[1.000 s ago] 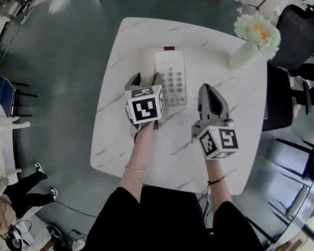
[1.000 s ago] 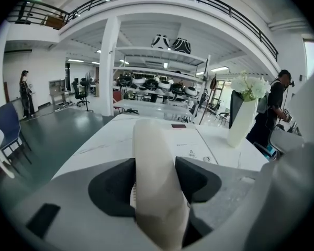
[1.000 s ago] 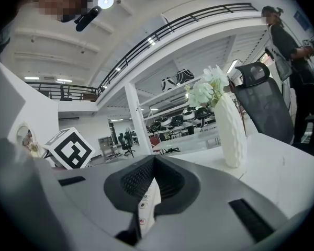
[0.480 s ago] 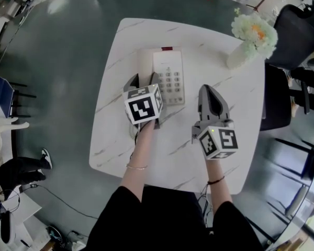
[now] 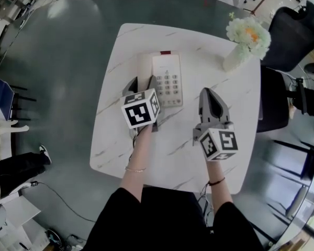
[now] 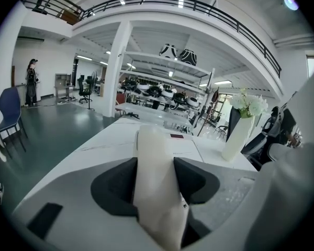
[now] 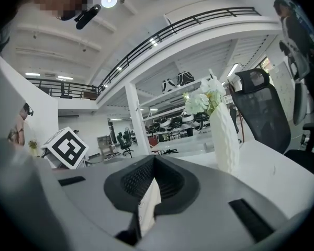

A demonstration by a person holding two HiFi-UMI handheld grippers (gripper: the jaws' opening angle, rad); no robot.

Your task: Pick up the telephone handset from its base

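Jaws on my left gripper (image 5: 143, 81) have just been closing, and they're now clamped on the near end of the cream handset (image 6: 153, 161), one dark pad on each side. Handset's not lifted yet. It lies along the left side of the phone base (image 5: 167, 80) and runs straight ahead from those jaws, on the white marble desk (image 5: 115, 135). The keypad sits just right of them. On my right gripper (image 5: 210, 93) the jaws are pinched together with nothing held, just right of the base's near corner. A vase of flowers (image 5: 242, 38) stands well beyond those jaws, off to the right.
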